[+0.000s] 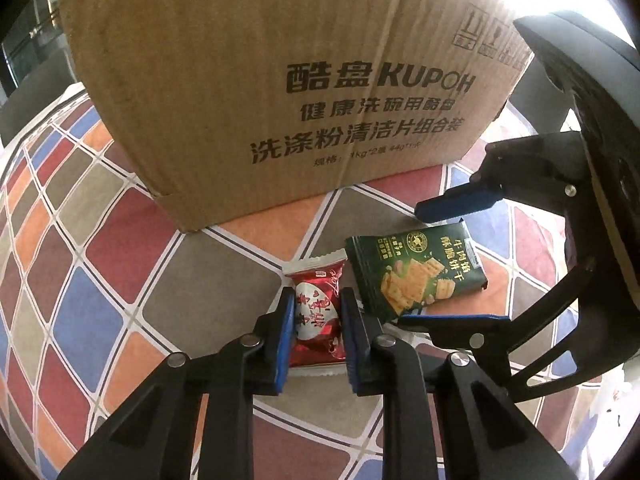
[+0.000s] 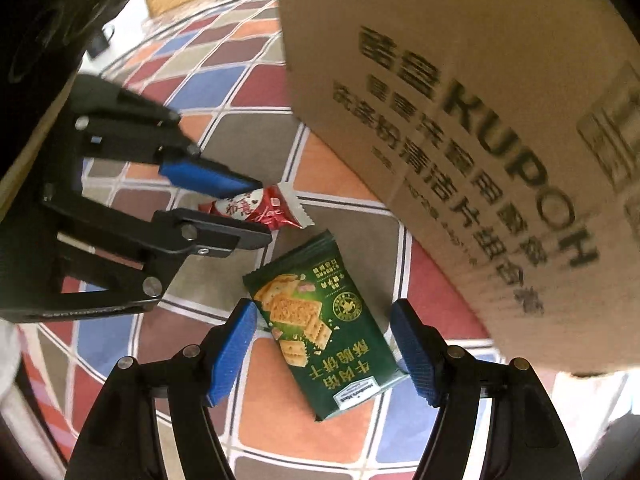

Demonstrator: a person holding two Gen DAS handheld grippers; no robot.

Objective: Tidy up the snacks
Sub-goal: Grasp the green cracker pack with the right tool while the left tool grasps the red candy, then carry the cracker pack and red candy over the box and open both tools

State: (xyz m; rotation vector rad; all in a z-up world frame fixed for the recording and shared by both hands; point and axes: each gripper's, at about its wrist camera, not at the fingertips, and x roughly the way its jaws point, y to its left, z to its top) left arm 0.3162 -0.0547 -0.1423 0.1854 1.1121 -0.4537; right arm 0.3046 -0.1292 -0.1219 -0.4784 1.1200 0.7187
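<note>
Two snack packets on the patterned table (image 1: 100, 280), just in front of a cardboard box (image 1: 240, 80). Left tool (image 1: 316, 332) pinched tight on the red candy packet (image 1: 318, 320), pads against both its sides. Right tool (image 2: 324, 344) spread wide, straddling the green cracker packet (image 2: 320, 320), pads not pressing it. Packets side by side, nearly touching; green one lying flat and skewed.

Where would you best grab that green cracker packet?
Across its two long edges near the middle, coming from above. The green packet lies flat on the cloth, and the right hand-held gripper already straddles it, open.
</note>
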